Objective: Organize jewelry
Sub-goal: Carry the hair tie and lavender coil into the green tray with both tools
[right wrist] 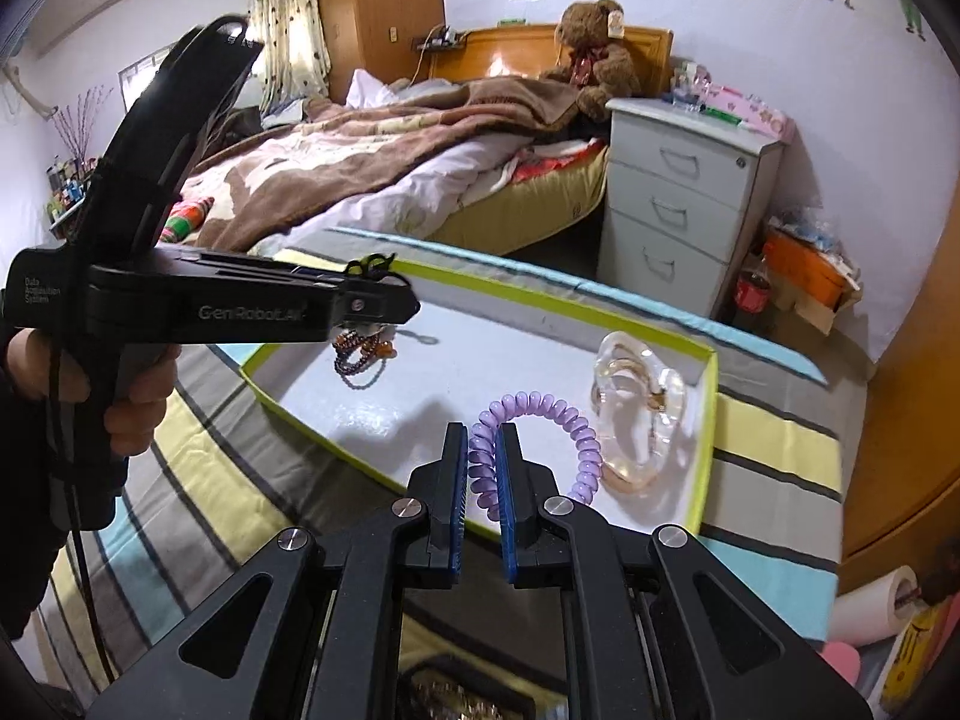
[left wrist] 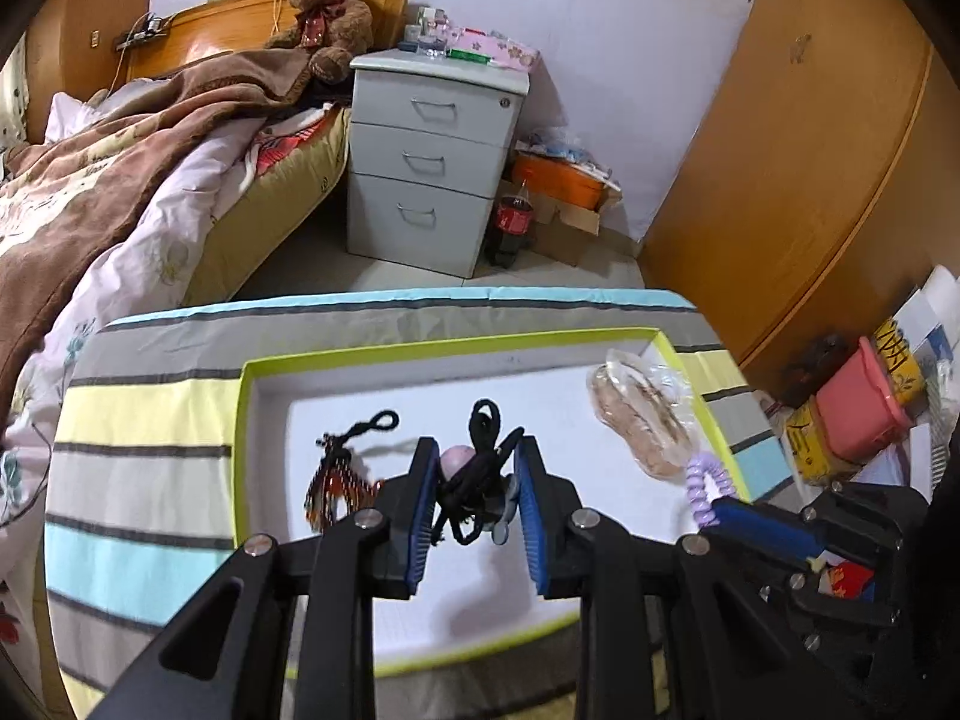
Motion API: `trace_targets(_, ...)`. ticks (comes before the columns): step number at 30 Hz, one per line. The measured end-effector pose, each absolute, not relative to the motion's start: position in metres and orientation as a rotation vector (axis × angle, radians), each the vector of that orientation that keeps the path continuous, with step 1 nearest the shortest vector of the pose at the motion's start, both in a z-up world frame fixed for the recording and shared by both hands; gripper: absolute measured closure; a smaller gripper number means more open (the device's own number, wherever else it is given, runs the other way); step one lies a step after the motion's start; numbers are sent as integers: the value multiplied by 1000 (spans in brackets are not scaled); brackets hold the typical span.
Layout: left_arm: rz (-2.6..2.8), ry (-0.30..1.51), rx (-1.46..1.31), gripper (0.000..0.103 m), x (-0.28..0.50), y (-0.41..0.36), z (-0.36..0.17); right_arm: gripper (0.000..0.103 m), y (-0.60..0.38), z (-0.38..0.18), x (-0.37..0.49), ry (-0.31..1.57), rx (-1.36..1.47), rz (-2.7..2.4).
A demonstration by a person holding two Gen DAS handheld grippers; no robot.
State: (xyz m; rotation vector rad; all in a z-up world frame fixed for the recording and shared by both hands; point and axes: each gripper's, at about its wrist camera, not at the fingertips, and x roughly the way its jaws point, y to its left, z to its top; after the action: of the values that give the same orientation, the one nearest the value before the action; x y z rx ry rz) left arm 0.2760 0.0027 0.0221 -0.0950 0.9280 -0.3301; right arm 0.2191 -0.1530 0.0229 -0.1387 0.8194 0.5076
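Note:
A shallow white tray with a lime-green rim (left wrist: 252, 372) (right wrist: 708, 420) lies on a striped cloth. My left gripper (left wrist: 474, 450) is shut on a black cord necklace with a pink bead (left wrist: 474, 474) and holds it over the tray's middle. My right gripper (right wrist: 483, 435) is shut on a purple coil hair tie (right wrist: 564, 426) (left wrist: 705, 489) at the tray's near right edge. A beaded bracelet with a tassel (left wrist: 339, 480) (right wrist: 360, 354) lies in the tray's left part. A clear plastic bag with a chain (left wrist: 645, 414) (right wrist: 636, 420) lies at the tray's right.
The striped cloth (left wrist: 144, 480) covers a small table. A bed with a brown blanket (left wrist: 120, 180) is to the left. A grey drawer unit (left wrist: 426, 162) and a cola bottle (left wrist: 510, 222) stand behind. A wooden wardrobe (left wrist: 810, 150) and boxes (left wrist: 858, 414) are at the right.

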Motion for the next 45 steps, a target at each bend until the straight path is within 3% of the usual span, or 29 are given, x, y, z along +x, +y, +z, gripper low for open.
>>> trace_targets(14, -317, 1014, -101, 76, 312, -6, -16, 94, -140, -14, 247, 917, -155, 527)
trace_targets(33, -295, 1027, -62, 75, 321, -14, -24, 94, -132, -24, 255, 943, -177, 511)
trace_targets(41, -293, 1030, -66, 68, 320, -13, -24, 93, -131, -23, 257, 945, -165, 503)
trace_targets(45, -287, 1027, -75, 60, 320, -11, -23, 92, -133, -22, 257, 940, -155, 497)
